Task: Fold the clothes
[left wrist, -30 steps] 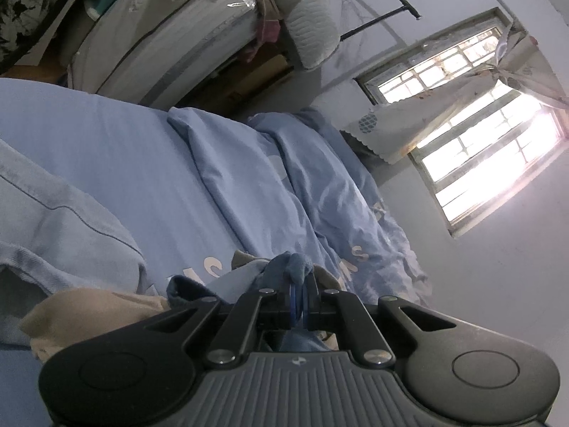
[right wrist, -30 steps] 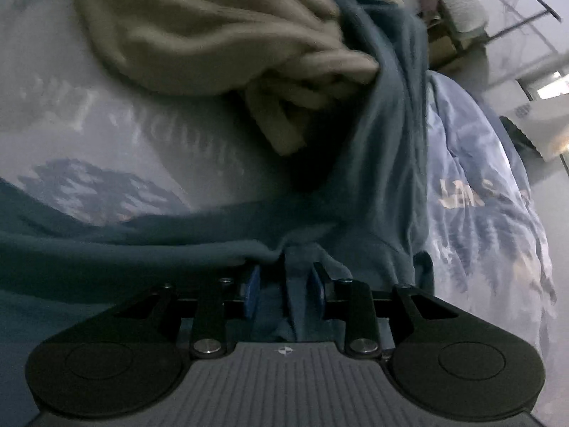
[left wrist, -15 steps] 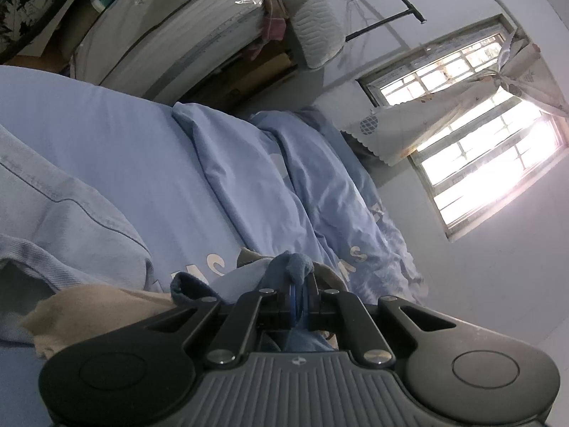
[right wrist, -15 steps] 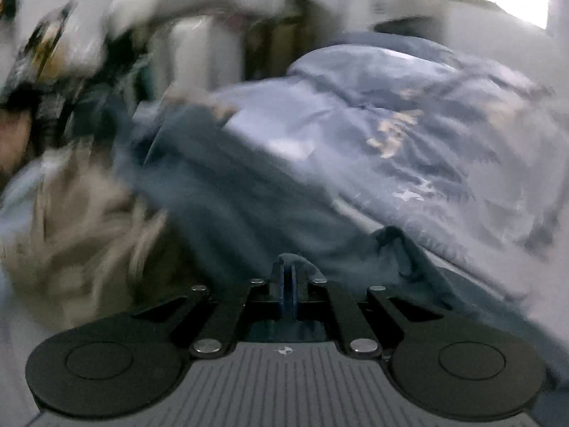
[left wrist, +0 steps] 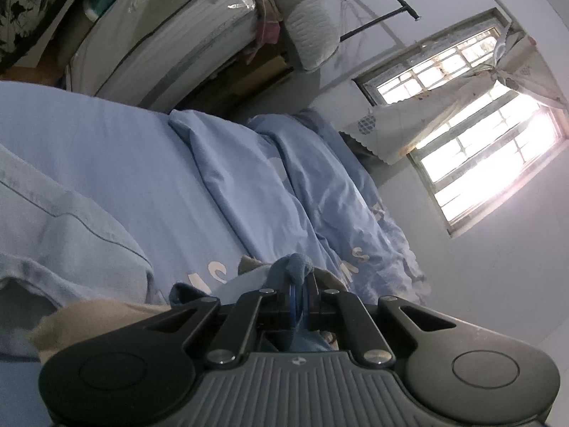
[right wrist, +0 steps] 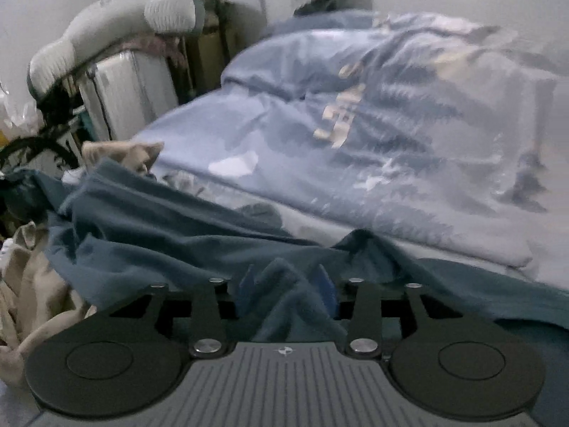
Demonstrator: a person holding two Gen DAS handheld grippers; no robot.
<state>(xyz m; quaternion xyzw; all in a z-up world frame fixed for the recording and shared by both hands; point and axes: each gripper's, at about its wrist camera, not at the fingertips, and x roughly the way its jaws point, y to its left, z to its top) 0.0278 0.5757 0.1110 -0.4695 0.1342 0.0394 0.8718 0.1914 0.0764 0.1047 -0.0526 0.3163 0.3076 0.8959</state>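
Observation:
A dark blue garment [right wrist: 153,235] lies spread across the bed in the right wrist view. My right gripper [right wrist: 286,284] stands open, with a ridge of that garment lying loose between its blue pads [right wrist: 325,284]. My left gripper [left wrist: 298,290] is shut on a bunched fold of the same blue cloth [left wrist: 293,267], held above the bed. A beige garment shows at lower left in both views [left wrist: 81,320] [right wrist: 32,295].
A light blue denim garment [left wrist: 53,235] lies at the left. A rumpled blue quilt [right wrist: 409,135] covers the far half of the bed [left wrist: 117,149]. A wrapped mattress [left wrist: 170,35], a rolled pillow [right wrist: 106,32] and a bright window [left wrist: 473,149] stand beyond.
My right gripper has swung up from the cloth pile to face across the bed and its jaws have opened, letting the blue garment go. My left gripper keeps its grip, nearly still.

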